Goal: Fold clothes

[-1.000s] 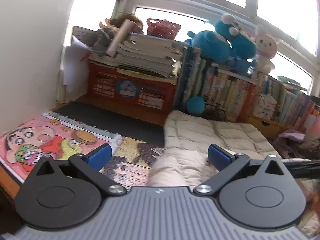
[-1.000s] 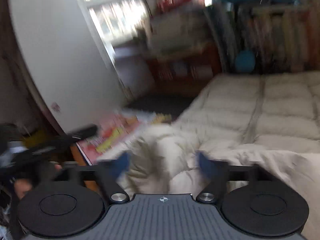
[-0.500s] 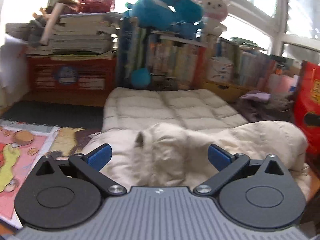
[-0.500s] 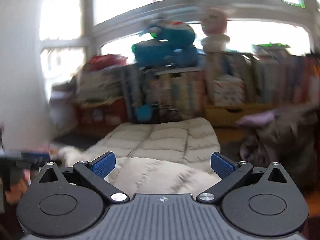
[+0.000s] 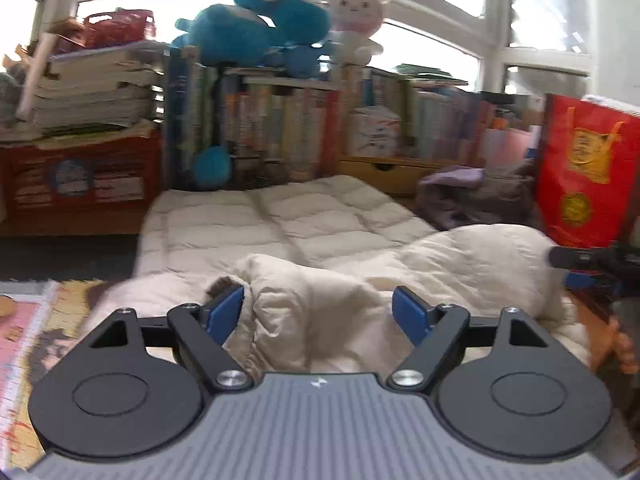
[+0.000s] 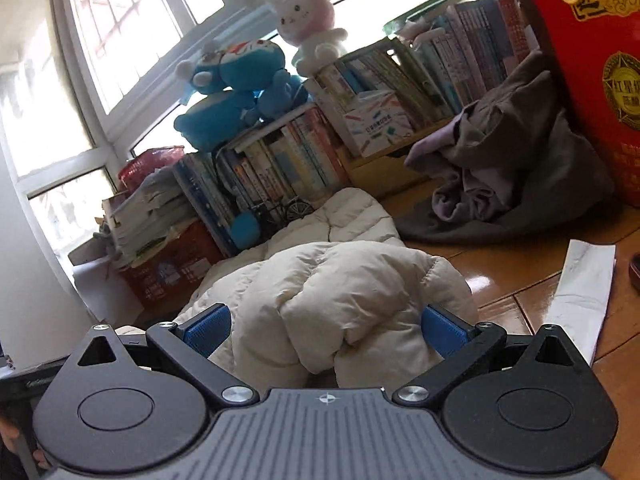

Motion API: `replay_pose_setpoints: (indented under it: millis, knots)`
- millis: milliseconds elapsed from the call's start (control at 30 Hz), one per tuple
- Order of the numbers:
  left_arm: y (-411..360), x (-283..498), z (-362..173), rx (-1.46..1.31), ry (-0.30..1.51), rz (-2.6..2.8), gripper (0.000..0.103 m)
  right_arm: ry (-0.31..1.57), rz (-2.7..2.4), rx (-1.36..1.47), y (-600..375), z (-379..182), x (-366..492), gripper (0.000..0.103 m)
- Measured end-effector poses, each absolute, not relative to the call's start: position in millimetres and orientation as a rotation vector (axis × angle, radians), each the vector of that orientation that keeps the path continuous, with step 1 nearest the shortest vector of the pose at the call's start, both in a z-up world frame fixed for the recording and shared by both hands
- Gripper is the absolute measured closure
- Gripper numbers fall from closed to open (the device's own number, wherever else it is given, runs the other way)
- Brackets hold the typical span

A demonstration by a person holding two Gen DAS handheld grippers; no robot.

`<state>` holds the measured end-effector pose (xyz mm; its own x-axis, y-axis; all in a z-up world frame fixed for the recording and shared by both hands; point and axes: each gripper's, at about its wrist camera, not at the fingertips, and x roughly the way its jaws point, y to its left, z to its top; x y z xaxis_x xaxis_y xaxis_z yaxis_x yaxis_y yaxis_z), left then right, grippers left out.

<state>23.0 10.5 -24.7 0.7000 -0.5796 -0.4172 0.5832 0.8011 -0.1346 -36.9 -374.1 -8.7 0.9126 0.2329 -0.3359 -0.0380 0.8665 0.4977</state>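
Note:
A cream puffer jacket [image 5: 280, 220] lies spread on the wooden surface, its near part bunched up. My left gripper [image 5: 318, 312] is low over the near bunch. Its jaws are closing with a fold of the jacket between the blue pads [image 5: 226, 312], and no firm pinch shows. My right gripper [image 6: 326, 328] stands wide around the puffy right end of the jacket [image 6: 352, 280], with the fabric bulging between its fingers. In the left wrist view the right gripper [image 5: 588, 270] shows dark at the right edge.
A grey and purple heap of clothes [image 6: 500, 168] lies behind the jacket on the right, beside a red bag [image 6: 592, 60]. Books and plush toys [image 5: 256, 28] line the back. A cartoon puzzle mat [image 5: 24, 340] lies left. White paper [image 6: 584, 292] rests on the wood.
Both cameras swung round and dropped toward the jacket. The left jaws have narrowed around a fold. The right gripper has come down around the jacket's right end.

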Motion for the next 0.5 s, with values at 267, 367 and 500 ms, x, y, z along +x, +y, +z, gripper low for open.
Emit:
replay_pose_setpoints:
  millis: [267, 367, 500]
  knots:
    - [-1.6, 11.7, -17.9, 0.001, 0.464, -0.686, 0.034, 0.409, 0.139, 0.553, -370.6, -20.6, -43.8, 0.0]
    - [-12.4, 25.6, -21.4, 0.093, 0.598, -0.518, 0.02, 0.409, 0.14, 0.563, -368.3, -21.7, -45.5, 0.0]
    - [-17.2, 47.8, -31.8, 0.117, 0.772, -0.408, 0.01, 0.417, 0.145, 0.568, -364.3, -23.9, -46.4, 0.0]
